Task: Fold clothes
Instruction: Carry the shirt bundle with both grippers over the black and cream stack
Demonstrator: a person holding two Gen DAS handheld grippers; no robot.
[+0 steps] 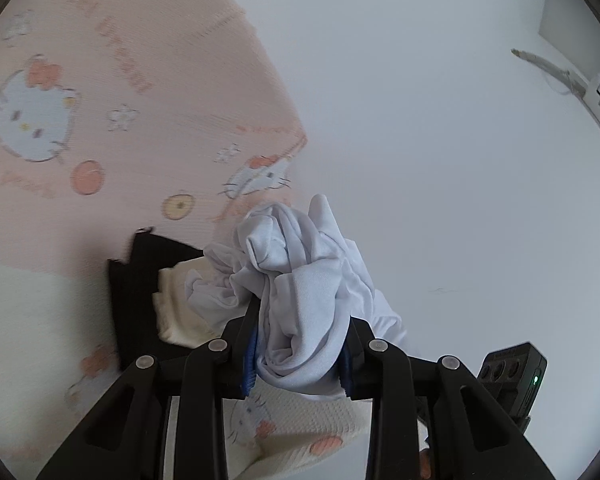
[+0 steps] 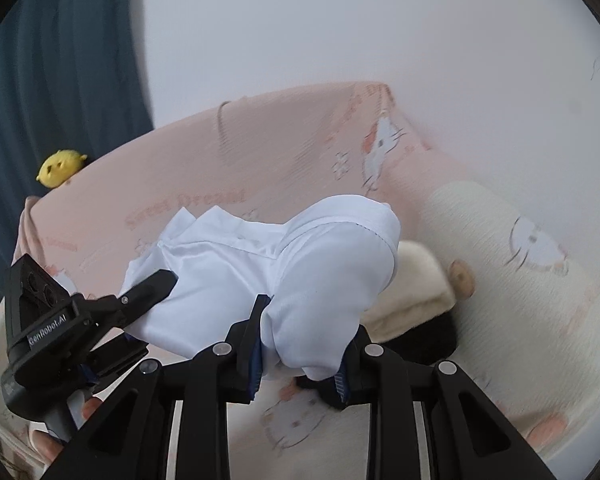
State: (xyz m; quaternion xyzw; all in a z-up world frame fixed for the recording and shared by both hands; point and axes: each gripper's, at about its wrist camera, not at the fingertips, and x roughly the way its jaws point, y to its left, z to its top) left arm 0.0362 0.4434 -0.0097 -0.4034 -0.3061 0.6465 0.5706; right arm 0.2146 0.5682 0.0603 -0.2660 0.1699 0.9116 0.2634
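A white garment (image 1: 300, 280) hangs bunched above the bed, held by both grippers. My left gripper (image 1: 300, 356) is shut on a thick wad of it, its blue pads pressed against the cloth on both sides. My right gripper (image 2: 300, 350) is shut on another part of the white garment (image 2: 284, 264), which billows out ahead of its fingers. In the right wrist view the left gripper (image 2: 140, 292) shows at the left, its fingers buried in the same cloth.
A pink cartoon-cat bedsheet (image 1: 100, 120) covers the bed. On it lie a folded cream garment (image 1: 176, 308) over a black one (image 1: 136, 280), and a cream pillow (image 2: 512, 256). A yellow plush toy (image 2: 60, 166) sits by a dark blue curtain (image 2: 60, 80). A white wall (image 1: 420, 120) stands behind.
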